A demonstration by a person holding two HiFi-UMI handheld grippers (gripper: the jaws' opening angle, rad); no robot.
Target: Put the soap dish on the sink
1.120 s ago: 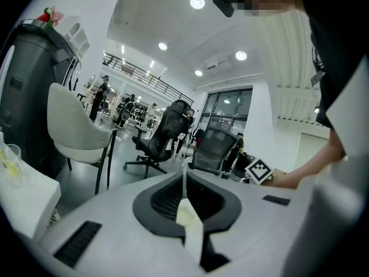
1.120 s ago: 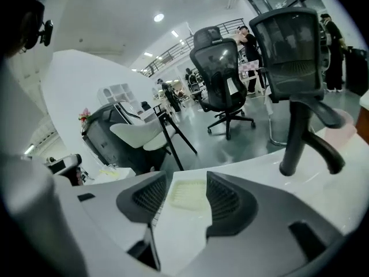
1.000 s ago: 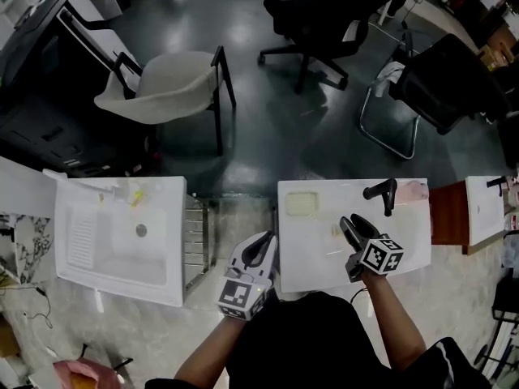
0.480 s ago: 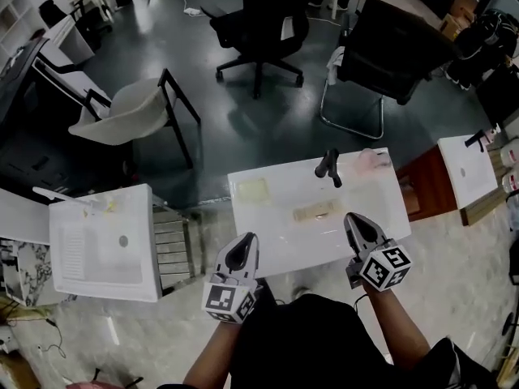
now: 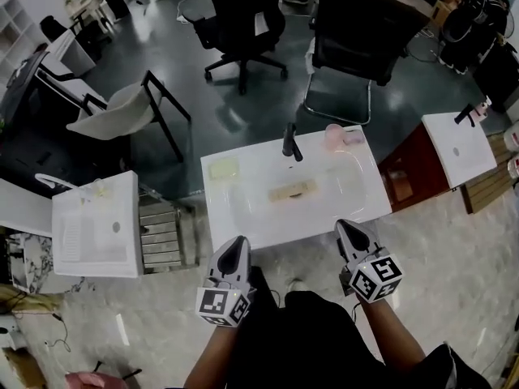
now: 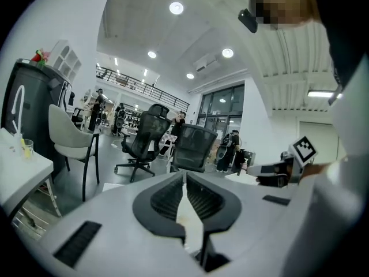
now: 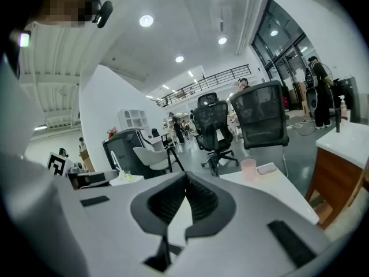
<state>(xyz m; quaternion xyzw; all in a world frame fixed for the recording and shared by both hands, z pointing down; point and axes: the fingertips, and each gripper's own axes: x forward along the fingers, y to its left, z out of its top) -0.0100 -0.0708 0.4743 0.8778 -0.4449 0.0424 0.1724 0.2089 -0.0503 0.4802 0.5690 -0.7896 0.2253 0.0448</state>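
L gripper (image 5: 236, 243): jaws closed, empty. R gripper (image 5: 343, 226): jaws closed, empty. Both positioned just beside near edge of sink (image 5: 243, 217). Soap dish (image 5: 292, 190): flat in basin centre, near side of tap (image 5: 290, 143), apart from both grippers.

Beyond the left claw (image 5: 238, 240) and the right claw (image 5: 343, 224), a dark glossy floor (image 5: 243, 128) carried a black swivel chair (image 5: 243, 14), a black mesh-backed chair (image 5: 361, 35) and, further left, a pale shell chair (image 5: 122, 108) on black legs. Round ceiling lights (image 6: 176, 7) shone overhead. Tall glazed doors (image 6: 222, 105) stood ahead, with a railed mezzanine (image 6: 138, 85) to their left.
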